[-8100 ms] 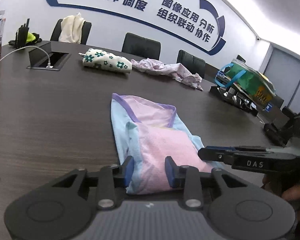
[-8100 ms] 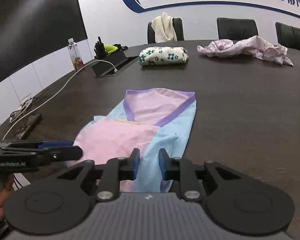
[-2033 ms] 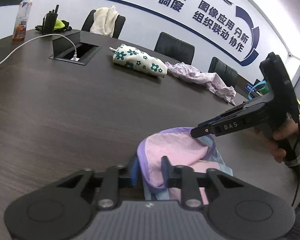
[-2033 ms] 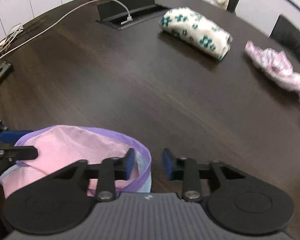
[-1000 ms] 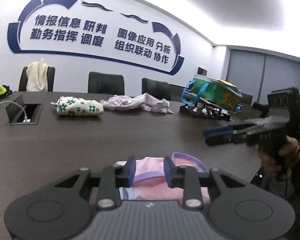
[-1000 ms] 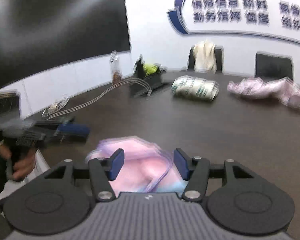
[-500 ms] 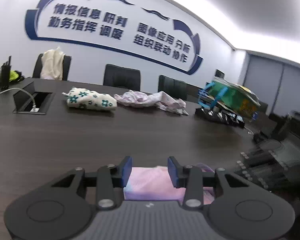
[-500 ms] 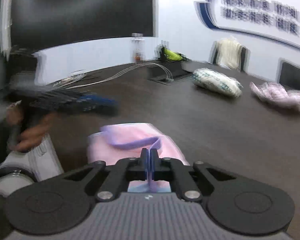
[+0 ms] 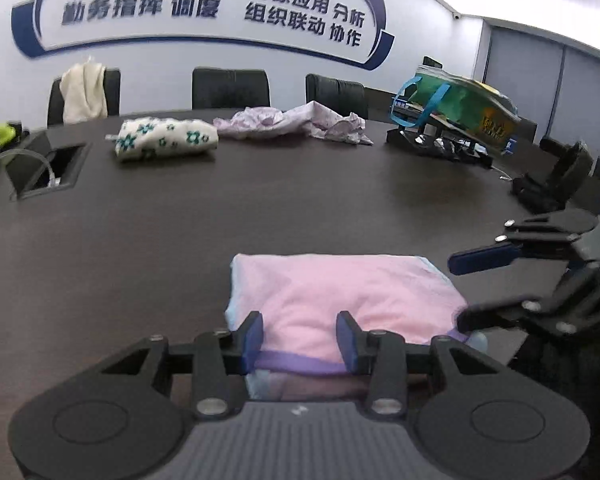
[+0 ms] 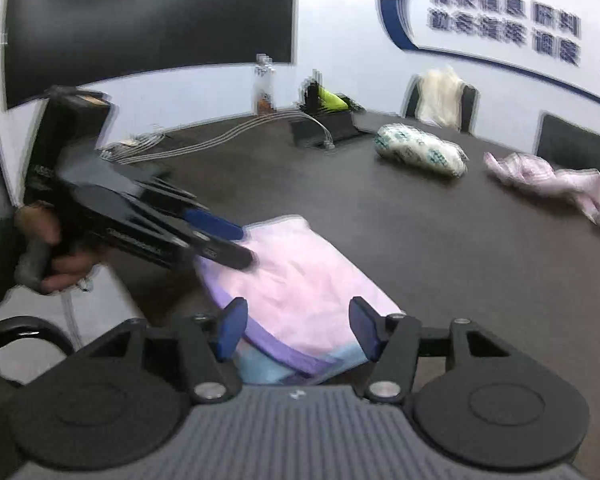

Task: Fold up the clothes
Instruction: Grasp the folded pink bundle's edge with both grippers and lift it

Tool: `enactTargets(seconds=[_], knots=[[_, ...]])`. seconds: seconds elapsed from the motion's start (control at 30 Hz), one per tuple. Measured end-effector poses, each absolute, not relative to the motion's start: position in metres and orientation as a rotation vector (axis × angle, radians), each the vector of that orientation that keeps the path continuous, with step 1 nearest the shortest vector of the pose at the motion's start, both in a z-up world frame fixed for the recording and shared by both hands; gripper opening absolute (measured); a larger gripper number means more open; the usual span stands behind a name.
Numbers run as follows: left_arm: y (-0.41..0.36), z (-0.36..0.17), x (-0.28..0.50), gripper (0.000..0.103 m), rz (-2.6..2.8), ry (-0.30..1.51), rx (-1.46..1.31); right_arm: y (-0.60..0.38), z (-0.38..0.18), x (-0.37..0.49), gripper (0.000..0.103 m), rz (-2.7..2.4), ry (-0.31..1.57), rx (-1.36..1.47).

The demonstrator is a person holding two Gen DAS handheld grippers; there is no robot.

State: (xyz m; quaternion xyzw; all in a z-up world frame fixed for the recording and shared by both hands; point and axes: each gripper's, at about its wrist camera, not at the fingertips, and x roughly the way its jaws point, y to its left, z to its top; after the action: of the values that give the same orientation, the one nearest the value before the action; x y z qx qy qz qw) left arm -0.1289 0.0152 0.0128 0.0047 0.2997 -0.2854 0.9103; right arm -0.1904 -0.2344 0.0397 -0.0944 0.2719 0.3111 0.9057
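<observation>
I see the folded pink garment (image 9: pixel 340 292) lying on the dark table (image 9: pixel 260 208), its purple-edged near hem just under both sets of fingers. My left gripper (image 9: pixel 300 334) stands apart over that hem, gripping nothing; my right gripper (image 10: pixel 298 326) is opening, pads clear of the cloth between them

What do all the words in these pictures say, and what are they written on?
"情报信息 研判": wall sign, upper left.
"勤务指挥 调度": same sign, lower left.
"图像应用 分析": same sign, upper right.
"组织联动 协作": same sign, lower right.
Yellow label on the bag: too blurred.
Label on the bottle: too blurred.
Lettering on the left gripper: too blurred.
</observation>
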Motion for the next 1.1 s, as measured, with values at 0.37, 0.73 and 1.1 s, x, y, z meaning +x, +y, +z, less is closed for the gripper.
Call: enactTargets(seconds=[0.37,0.73,1.1], knots=[[0.016,0.029,-0.099,0.046,-0.602,0.736,-0.035,-0.238,0.023,-0.185,0.06,0.312,0.732,0.269],[0.011,0.022,-0.107,0.041,-0.591,0.779,-0.04,-0.229,0.017,-0.183,0.042,0.253,0.742,0.296],[0.001,0.021,-0.101,0.047,-0.559,0.795,-0.01,-0.214,0.018,-0.177,0.045,0.253,0.752,0.264]])
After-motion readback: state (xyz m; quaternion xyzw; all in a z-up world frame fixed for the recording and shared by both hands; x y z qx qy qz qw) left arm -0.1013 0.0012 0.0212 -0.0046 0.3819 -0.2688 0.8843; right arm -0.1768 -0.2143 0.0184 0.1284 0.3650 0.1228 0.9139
